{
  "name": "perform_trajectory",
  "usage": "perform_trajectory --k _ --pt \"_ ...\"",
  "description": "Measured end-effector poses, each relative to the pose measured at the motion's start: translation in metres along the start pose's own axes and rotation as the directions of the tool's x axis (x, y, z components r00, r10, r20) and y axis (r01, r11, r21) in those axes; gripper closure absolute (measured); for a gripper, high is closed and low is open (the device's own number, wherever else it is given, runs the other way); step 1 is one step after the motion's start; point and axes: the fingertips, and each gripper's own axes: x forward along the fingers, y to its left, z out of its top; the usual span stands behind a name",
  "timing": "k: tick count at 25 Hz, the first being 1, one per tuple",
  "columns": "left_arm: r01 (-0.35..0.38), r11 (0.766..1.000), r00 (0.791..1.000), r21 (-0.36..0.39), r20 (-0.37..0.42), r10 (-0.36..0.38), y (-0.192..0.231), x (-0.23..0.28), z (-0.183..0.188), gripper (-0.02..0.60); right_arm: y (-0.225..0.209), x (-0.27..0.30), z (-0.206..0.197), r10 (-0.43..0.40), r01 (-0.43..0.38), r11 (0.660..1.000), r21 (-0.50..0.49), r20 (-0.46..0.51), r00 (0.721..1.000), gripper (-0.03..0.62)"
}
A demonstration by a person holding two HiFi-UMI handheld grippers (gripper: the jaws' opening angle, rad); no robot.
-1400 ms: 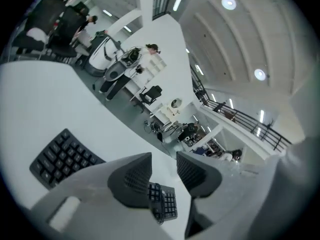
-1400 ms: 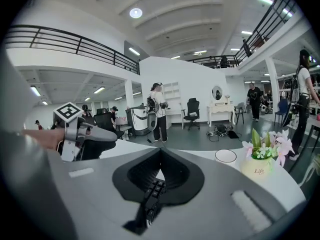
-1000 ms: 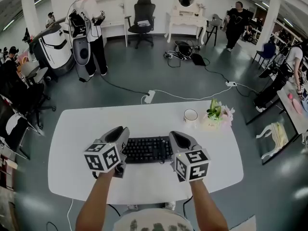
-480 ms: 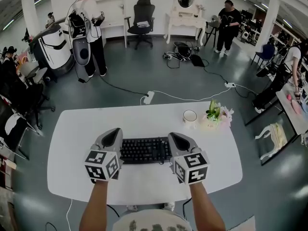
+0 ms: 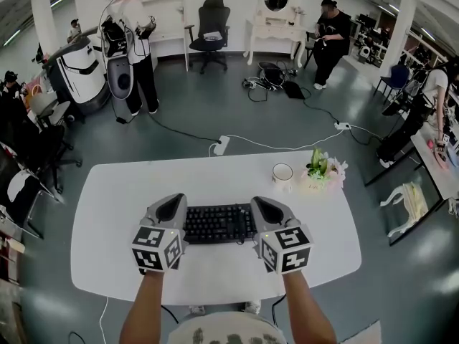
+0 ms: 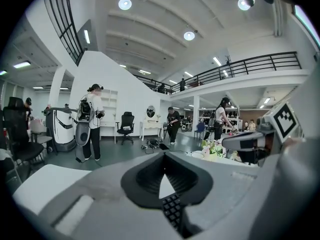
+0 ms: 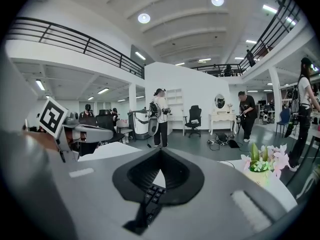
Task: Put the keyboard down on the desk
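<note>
A black keyboard (image 5: 219,223) stretches between the two tongs over a white desk (image 5: 115,206). The left tongs (image 5: 176,217) are closed on its left end and the right tongs (image 5: 262,217) are closed on its right end; whether it rests on the desktop cannot be told. Ahead of the right tongs stands a white cup (image 5: 282,172) with a small bunch of flowers (image 5: 324,169) just beside it, and well beyond both tongs a power strip (image 5: 222,144) lies on the grey floor, with a black office chair (image 5: 214,21) and a standing person (image 5: 133,41) farther off.
</note>
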Motion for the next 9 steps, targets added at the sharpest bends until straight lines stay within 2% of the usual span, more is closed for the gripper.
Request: perform_trajectory --k 9 --pt "0.003 1.0 1.0 -0.004 -0.009 -0.003 -0.0014 -0.0008 -0.0032 0.578 0.0004 -0.001 0.0025 -0.005 0.005 1.0 -0.007 -0.001 1.0 0.595"
